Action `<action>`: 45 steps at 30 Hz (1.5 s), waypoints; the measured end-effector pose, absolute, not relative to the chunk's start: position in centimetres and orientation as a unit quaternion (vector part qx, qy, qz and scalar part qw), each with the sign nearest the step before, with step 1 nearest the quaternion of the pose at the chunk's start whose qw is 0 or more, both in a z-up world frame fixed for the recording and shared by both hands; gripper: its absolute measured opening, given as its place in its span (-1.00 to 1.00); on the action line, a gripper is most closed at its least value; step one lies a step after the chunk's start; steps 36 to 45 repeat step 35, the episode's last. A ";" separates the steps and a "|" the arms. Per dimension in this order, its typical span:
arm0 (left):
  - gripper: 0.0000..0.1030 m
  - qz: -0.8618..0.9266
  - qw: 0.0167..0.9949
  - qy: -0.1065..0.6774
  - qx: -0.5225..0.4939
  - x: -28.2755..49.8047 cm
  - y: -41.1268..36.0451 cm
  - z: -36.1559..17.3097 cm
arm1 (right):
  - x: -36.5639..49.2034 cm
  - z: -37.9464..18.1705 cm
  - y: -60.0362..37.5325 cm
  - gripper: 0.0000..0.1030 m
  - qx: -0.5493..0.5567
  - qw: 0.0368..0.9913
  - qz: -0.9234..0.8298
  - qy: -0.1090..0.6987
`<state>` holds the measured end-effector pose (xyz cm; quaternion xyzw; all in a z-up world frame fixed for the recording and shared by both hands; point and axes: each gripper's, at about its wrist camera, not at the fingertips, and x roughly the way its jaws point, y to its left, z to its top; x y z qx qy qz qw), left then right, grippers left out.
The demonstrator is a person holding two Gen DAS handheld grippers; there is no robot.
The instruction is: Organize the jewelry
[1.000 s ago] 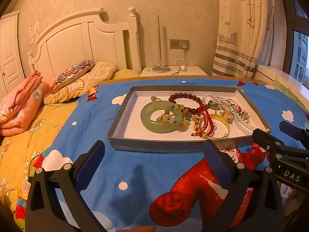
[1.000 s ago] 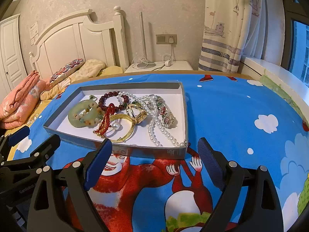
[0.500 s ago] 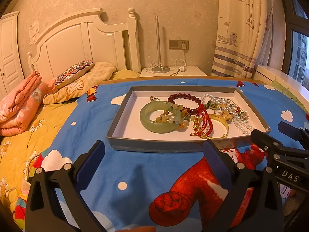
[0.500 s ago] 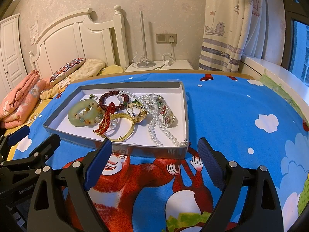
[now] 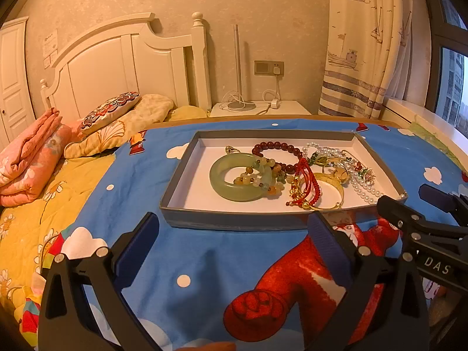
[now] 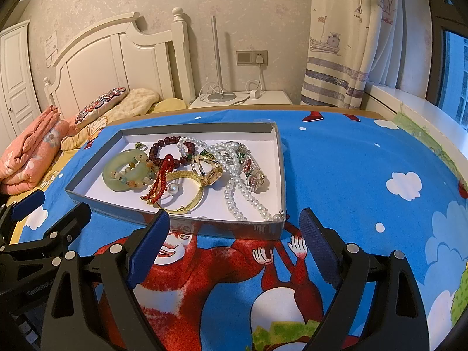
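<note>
both grippers, left (image 5: 234, 234) and right (image 6: 232, 229), hang spread and empty just short of the tray (image 6: 181, 222); its tangled jewelry (image 6: 187, 169) lies beyond the near wall.

A bed (image 5: 204, 263) carries everything, spread with a blue cartoon sheet (image 6: 336, 175) printed with white clouds and a large red monkey figure. A shallow grey tray (image 5: 234, 222) with a white floor rests flat on the sheet near the middle of the bed, its long side toward the near edge. Toward the headboard end, a yellow flowered quilt (image 5: 35, 204) covers the left side, with a folded pink blanket (image 5: 29, 158) and two pillows (image 5: 122, 120) lying on it.
</note>
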<state>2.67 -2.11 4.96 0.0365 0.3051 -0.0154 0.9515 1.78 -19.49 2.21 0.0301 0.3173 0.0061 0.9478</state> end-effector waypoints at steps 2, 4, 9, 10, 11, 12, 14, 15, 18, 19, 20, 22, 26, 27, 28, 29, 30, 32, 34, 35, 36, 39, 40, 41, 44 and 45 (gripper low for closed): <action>0.96 -0.015 0.952 0.305 0.037 2.6 -2.0 5.0 | 1.8 2.2 -19.5 0.68 0.030 0.948 0.006 0.317; 0.96 -0.016 0.952 0.304 0.037 2.6 -2.1 5.0 | 1.8 2.3 -19.5 0.68 0.030 0.948 0.006 0.317; 0.96 -0.018 0.951 0.305 0.038 2.7 -2.2 5.0 | 1.9 2.3 -19.5 0.68 0.030 0.948 0.007 0.318; 0.96 -0.019 0.951 0.306 0.038 2.7 -2.3 5.0 | 1.8 2.2 -19.5 0.68 0.030 0.947 0.007 0.318; 0.96 -0.020 0.951 0.307 0.038 2.8 -2.3 5.0 | 1.8 2.1 -19.5 0.68 0.031 0.947 0.007 0.318; 0.96 -0.019 0.951 0.306 0.038 2.7 -2.2 5.0 | 1.8 2.1 -19.5 0.68 0.031 0.948 0.007 0.318; 0.96 -0.018 0.952 0.304 0.036 2.7 -2.2 5.1 | 1.9 2.1 -19.5 0.68 0.030 0.947 0.007 0.318; 0.96 -0.019 0.952 0.304 0.036 2.6 -2.2 5.1 | 1.9 2.2 -19.5 0.68 0.030 0.947 0.007 0.319; 0.96 -0.018 0.952 0.304 0.037 2.6 -2.2 5.1 | 1.8 2.1 -19.5 0.68 0.030 0.947 0.007 0.319; 0.96 -0.018 0.952 0.304 0.037 2.6 -2.2 5.1 | 1.9 2.2 -19.5 0.68 0.031 0.947 0.007 0.319; 0.96 -0.018 0.952 0.304 0.037 2.7 -2.3 5.1 | 1.9 2.1 -19.5 0.68 0.031 0.947 0.007 0.319; 0.96 -0.021 0.952 0.305 0.036 2.7 -2.4 5.0 | 1.8 2.1 -19.5 0.68 0.031 0.947 0.007 0.319; 0.96 -0.009 0.953 0.300 0.039 2.4 -2.3 5.0 | 1.9 2.2 -19.5 0.68 0.031 0.947 0.007 0.318; 0.96 -0.006 0.953 0.299 0.040 2.3 -2.2 5.0 | 1.9 2.2 -19.5 0.68 0.031 0.947 0.007 0.318; 0.96 -0.011 0.952 0.303 0.040 2.3 -2.3 4.9 | 1.9 2.2 -19.5 0.68 0.032 0.947 0.007 0.319; 0.96 -0.016 0.950 0.309 0.041 2.4 -2.3 4.8 | 1.9 2.0 -19.5 0.68 0.034 0.947 0.008 0.319; 0.96 -0.021 0.947 0.319 0.044 2.5 -2.4 4.6 | 1.8 1.9 -19.4 0.68 0.035 0.946 0.009 0.321; 0.96 -0.021 0.936 0.348 0.053 2.5 -2.6 4.3 | 1.6 1.5 -19.3 0.68 0.037 0.942 0.015 0.333; 0.96 -0.019 0.927 0.369 0.055 2.2 -2.7 4.1 | 1.2 0.7 -19.0 0.68 0.032 0.929 0.021 0.367; 0.96 -0.019 0.923 0.380 0.055 2.0 -2.6 3.8 | 1.1 0.3 -18.8 0.68 0.026 0.923 0.024 0.383; 0.96 -0.019 0.923 0.380 0.055 2.0 -2.6 3.8 | 1.1 0.3 -18.8 0.68 0.026 0.923 0.024 0.383; 0.96 -0.019 0.923 0.380 0.055 2.0 -2.6 3.8 | 1.1 0.3 -18.8 0.68 0.026 0.923 0.024 0.383; 0.96 -0.019 0.923 0.380 0.055 2.0 -2.6 3.8 | 1.1 0.3 -18.8 0.68 0.026 0.923 0.024 0.383; 0.96 -0.019 0.923 0.380 0.055 2.0 -2.6 3.8 | 1.1 0.3 -18.8 0.68 0.026 0.923 0.024 0.383; 0.96 -0.019 0.923 0.380 0.055 2.0 -2.6 3.8 | 1.1 0.3 -18.8 0.68 0.026 0.923 0.024 0.383; 0.96 -0.019 0.923 0.380 0.055 2.0 -2.6 3.8 | 1.1 0.3 -18.8 0.68 0.026 0.923 0.024 0.383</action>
